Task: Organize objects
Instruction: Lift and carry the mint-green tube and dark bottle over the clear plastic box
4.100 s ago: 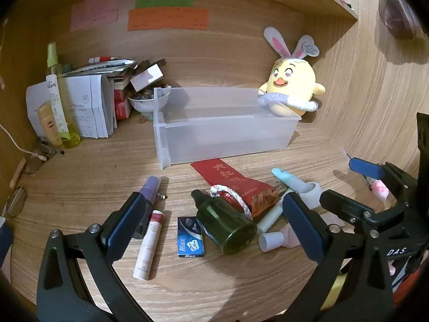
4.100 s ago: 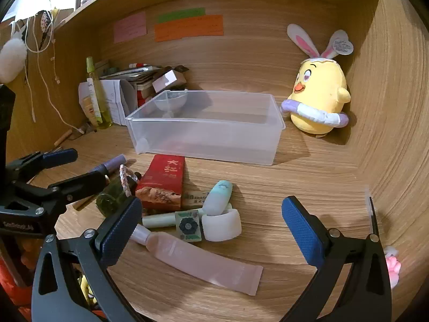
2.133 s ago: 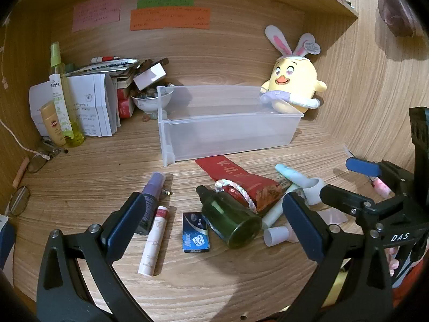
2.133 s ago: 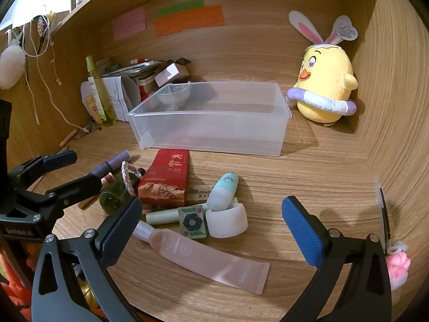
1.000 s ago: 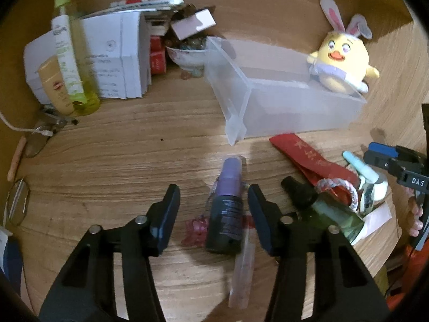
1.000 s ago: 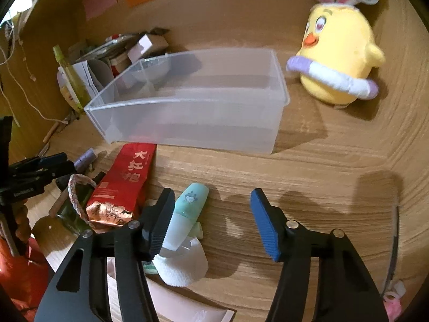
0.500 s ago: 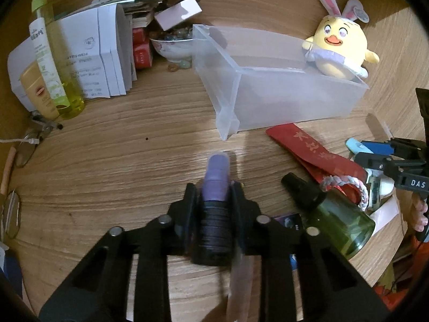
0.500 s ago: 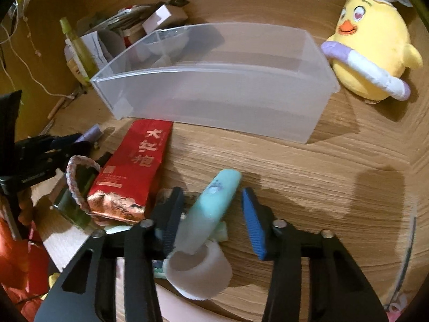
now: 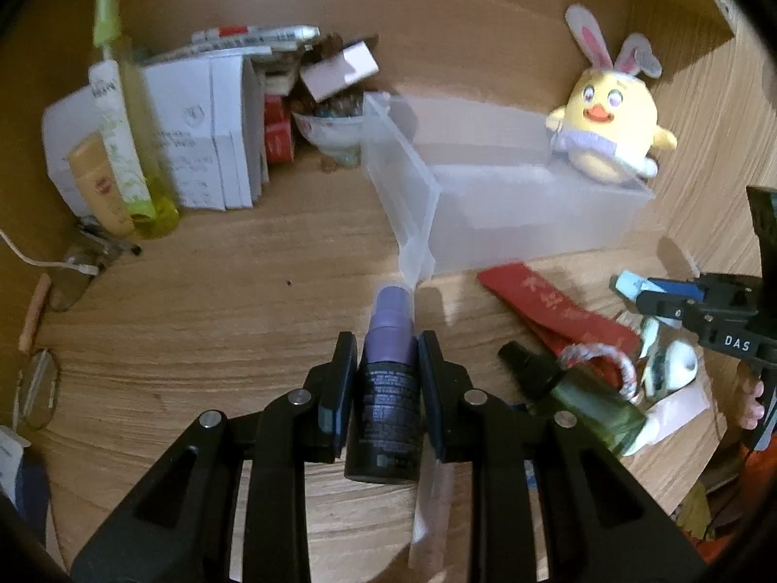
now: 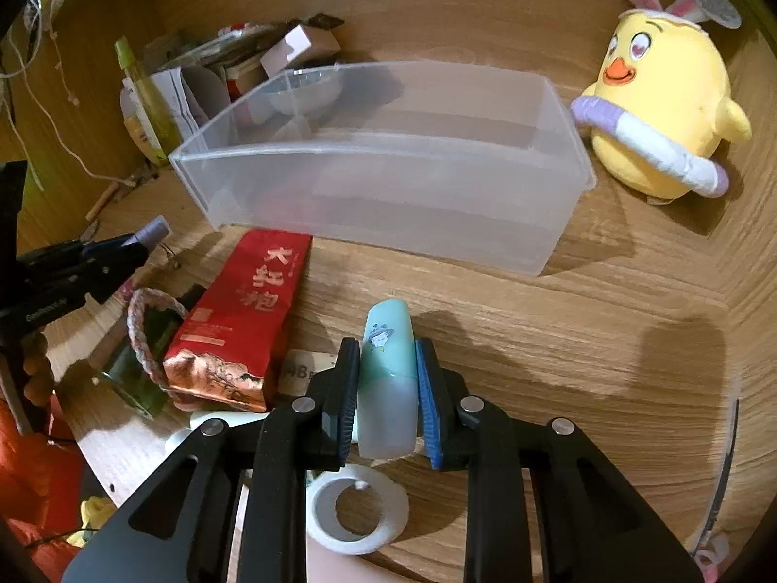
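Left gripper [image 9: 383, 379] clamped on purple bottle [image 9: 387, 388], right gripper [image 10: 387, 391] closing on mint tube [image 10: 388, 379], both in front of clear bin [image 10: 388, 223]

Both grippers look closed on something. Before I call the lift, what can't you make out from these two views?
- Purple bottle: its base is behind the left gripper frame, so contact with the desk is unclear.
- Mint tube: its lower end is hidden between the closing right gripper pads.
- Bin floor: hazy through the frosted wall.
- Green bottle: mostly under the red pouch.
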The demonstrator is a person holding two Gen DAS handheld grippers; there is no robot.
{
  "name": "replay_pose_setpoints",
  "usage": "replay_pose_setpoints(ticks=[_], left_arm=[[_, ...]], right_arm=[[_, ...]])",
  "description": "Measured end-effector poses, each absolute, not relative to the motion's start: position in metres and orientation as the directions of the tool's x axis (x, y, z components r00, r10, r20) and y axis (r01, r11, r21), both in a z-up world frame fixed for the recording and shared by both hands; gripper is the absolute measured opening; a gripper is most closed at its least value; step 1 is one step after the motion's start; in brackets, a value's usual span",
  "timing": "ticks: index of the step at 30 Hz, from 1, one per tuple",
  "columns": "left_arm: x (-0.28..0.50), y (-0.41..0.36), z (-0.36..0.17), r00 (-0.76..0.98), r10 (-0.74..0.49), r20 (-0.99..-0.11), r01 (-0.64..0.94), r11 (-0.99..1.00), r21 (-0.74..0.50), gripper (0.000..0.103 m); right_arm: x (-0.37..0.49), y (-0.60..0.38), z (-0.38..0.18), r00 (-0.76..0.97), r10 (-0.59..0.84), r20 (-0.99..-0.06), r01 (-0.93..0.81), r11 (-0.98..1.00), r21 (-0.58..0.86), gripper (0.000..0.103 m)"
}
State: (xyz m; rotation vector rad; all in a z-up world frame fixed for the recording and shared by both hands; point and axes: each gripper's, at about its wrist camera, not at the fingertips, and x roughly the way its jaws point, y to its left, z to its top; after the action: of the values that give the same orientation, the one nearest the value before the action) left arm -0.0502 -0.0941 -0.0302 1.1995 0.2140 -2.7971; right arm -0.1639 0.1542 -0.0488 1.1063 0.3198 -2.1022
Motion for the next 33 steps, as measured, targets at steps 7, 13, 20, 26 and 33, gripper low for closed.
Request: replay_pose_setpoints(ticks=[7, 13, 20, 26, 33], left_arm=[[-0.039, -0.095, -0.004, -0.741, -0.043, -0.670, 0.149, -0.984, -0.101, 0.025], [-0.037, -0.094, 0.011, -0.773, -0.045, -0.633, 0.147, -0.983, -0.110, 0.025], [-0.039, -0.091, 0.029, -0.804, -0.034, -0.593, 0.138, -0.982, -0.132, 0.025], [-0.045, -0.082, 0.046, -0.831, -0.037, -0.555, 0.121, -0.986, -0.116, 0.025], [-0.060, -0.070, 0.059, -0.850, -0.026, -0.527, 0.097, -0.989, -0.107, 0.025]], right_arm=[[-0.156, 0.162, -0.031, -0.399, -0.523, -0.754, 0.699, -0.705, 0.119, 0.021], [-0.147, 0.171, -0.010, -0.435, -0.560, -0.705, 0.701, -0.702, 0.125, 0.021], [-0.148, 0.176, 0.010, -0.468, -0.596, -0.652, 0.699, -0.701, 0.140, 0.021], [-0.154, 0.181, 0.024, -0.492, -0.620, -0.612, 0.696, -0.702, 0.152, 0.021], [-0.161, 0.180, 0.040, -0.518, -0.639, -0.568, 0.697, -0.701, 0.153, 0.021]])
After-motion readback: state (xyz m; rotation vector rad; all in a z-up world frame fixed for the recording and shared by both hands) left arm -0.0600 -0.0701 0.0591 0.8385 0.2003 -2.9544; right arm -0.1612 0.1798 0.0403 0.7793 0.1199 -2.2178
